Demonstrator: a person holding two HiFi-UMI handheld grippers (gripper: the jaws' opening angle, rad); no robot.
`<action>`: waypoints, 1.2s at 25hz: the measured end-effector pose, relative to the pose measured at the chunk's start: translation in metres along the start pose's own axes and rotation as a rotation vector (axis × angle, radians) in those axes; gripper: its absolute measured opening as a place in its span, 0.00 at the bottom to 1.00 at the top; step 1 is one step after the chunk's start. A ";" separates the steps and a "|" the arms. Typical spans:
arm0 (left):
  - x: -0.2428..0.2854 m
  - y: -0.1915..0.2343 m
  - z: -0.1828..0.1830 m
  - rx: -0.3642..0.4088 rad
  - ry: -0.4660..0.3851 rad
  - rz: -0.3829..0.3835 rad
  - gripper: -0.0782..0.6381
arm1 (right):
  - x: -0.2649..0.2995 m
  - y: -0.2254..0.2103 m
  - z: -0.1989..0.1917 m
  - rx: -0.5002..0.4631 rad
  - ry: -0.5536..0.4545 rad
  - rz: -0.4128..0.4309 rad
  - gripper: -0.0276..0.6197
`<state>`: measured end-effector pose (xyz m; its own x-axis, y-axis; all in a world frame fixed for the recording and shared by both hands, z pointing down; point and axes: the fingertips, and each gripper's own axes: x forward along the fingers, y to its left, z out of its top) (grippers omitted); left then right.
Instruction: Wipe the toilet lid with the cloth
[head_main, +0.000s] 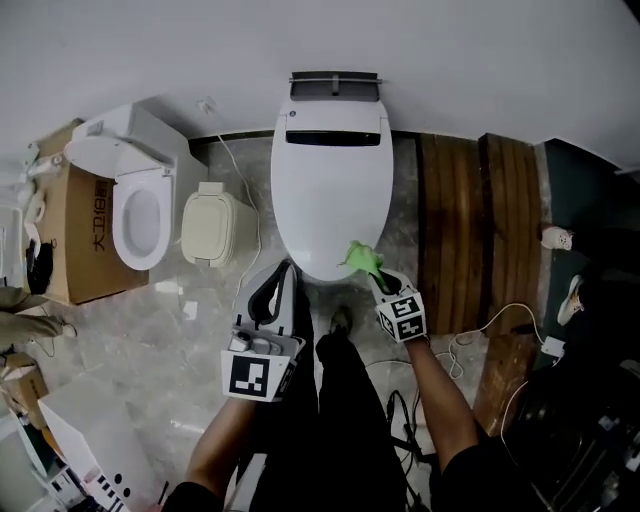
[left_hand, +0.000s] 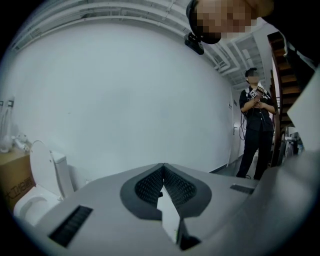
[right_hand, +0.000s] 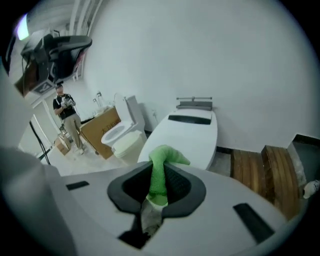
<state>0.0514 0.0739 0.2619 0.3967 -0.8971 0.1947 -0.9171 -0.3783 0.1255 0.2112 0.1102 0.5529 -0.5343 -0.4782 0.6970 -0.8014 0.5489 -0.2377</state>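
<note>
The white toilet with its closed lid (head_main: 330, 190) stands against the far wall, and its lid (right_hand: 192, 132) also shows in the right gripper view. My right gripper (head_main: 372, 272) is shut on a green cloth (head_main: 362, 258) just above the lid's near right edge. The cloth (right_hand: 161, 167) sticks up between the dark pads. My left gripper (head_main: 272, 292) hangs left of the lid's front, shut and with nothing in it. Its pads (left_hand: 150, 187) meet in the left gripper view, pointing at a bare wall.
A second toilet with raised lid (head_main: 140, 205) sits on a cardboard box (head_main: 80, 230) at left, beside a cream bin (head_main: 212, 224). Wooden steps (head_main: 480, 230) run along the right. Cables (head_main: 480, 335) lie on the floor. A person (left_hand: 256, 130) stands by the stairs.
</note>
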 end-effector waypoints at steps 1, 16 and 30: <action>-0.007 -0.003 0.015 0.010 -0.009 0.003 0.12 | -0.014 0.006 0.018 0.015 -0.029 0.005 0.14; -0.070 -0.002 0.154 0.027 -0.075 -0.121 0.12 | -0.173 0.074 0.204 0.274 -0.316 -0.059 0.13; -0.100 0.007 0.209 0.100 -0.168 -0.179 0.12 | -0.297 0.160 0.310 0.216 -0.639 -0.150 0.14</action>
<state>-0.0029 0.1130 0.0402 0.5483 -0.8362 0.0131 -0.8357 -0.5473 0.0450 0.1583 0.1280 0.0979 -0.4146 -0.8846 0.2136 -0.8790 0.3285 -0.3455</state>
